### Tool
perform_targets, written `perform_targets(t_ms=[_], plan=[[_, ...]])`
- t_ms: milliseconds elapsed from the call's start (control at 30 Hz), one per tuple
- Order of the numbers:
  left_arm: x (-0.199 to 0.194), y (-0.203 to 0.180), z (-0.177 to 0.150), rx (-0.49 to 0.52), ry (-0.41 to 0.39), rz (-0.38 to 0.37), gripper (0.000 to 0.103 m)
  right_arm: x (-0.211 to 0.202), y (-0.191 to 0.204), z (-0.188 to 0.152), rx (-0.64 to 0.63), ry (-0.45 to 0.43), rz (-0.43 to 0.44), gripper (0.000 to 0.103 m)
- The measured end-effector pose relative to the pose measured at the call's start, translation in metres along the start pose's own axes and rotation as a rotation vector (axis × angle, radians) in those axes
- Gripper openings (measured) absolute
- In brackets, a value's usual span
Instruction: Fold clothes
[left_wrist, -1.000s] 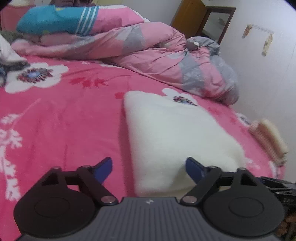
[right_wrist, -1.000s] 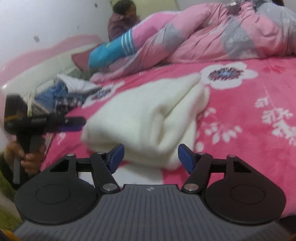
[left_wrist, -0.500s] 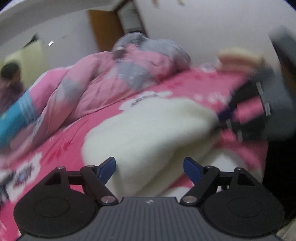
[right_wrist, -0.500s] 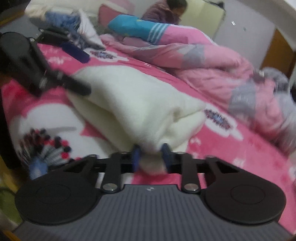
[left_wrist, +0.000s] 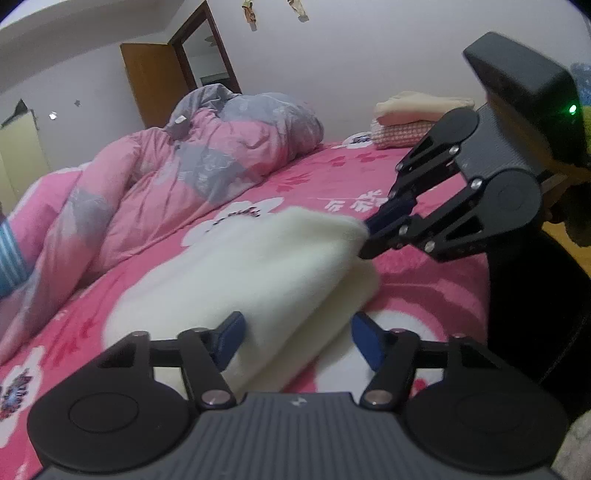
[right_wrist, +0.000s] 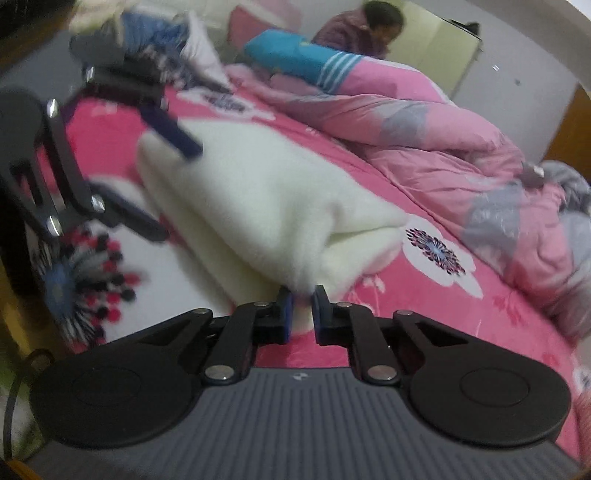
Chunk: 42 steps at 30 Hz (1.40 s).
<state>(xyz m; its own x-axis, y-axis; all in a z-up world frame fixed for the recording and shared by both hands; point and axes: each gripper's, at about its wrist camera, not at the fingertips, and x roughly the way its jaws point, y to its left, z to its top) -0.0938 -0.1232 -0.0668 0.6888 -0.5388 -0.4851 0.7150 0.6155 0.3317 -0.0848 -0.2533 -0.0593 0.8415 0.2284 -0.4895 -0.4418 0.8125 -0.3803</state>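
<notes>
Cream fleece garment (left_wrist: 258, 266): folded into a thick, soft bundle, lying on the pink floral bedsheet (left_wrist: 332, 173) near the bed's edge, between the two grippers.
Left gripper (left_wrist: 297, 332): blue pads stand either side of the near end of the bundle; its jaws are closing, with the fleece between them. The left pad touches the fabric, while the right pad stands clear of it with sheet showing between.
Right gripper (right_wrist: 302, 308): jaws almost together, pinching a small tuft at the corner of the bundle; in the left wrist view it reaches in from the right and nips the far corner of the fleece.
Quilt (left_wrist: 177, 184): pink and grey, crumpled in a heap along the far side of the bed, well apart from the garment.
Folded stack (left_wrist: 413, 118): cream and pink pieces piled at the far corner of the bed by the wall.
Person (right_wrist: 362, 29): seated beyond the bed, partly hidden by a blue striped cloth (right_wrist: 303, 61).
Door (left_wrist: 155, 81): brown wood, standing open.
</notes>
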Motion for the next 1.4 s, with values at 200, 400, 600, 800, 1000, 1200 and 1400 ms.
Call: perform_targets(t_ms=[200,400,600,800,1000,1200,1400], plan=[[0.013,-0.007,-0.003,-0.009,0.004,-0.058,0.058,-0.022,-0.012,-0.001,0.019,0.063,-0.126,0.01],[0.018,-0.011,-0.007,-0.021,0.015,-0.101,0.058,-0.034,-0.002,0.032,0.126,-0.187,0.041,0.01],[0.004,0.007,-0.012,-0.104,0.015,-0.122,0.052,0.027,-0.008,-0.001,0.219,-0.035,0.099,0.007],[-0.017,0.061,-0.009,-0.354,-0.112,-0.075,0.053,0.026,-0.008,-0.004,0.287,-0.044,0.099,0.007],[0.01,0.069,-0.02,-0.322,-0.072,0.061,0.05,0.028,-0.013,0.001,0.274,-0.029,0.084,0.007],[0.013,0.065,-0.021,-0.336,-0.086,0.078,0.052,0.009,-0.013,0.029,0.192,-0.013,0.052,0.008],[0.013,0.068,-0.02,-0.358,-0.091,0.072,0.052,-0.001,-0.024,0.068,0.225,-0.176,-0.009,0.008]])
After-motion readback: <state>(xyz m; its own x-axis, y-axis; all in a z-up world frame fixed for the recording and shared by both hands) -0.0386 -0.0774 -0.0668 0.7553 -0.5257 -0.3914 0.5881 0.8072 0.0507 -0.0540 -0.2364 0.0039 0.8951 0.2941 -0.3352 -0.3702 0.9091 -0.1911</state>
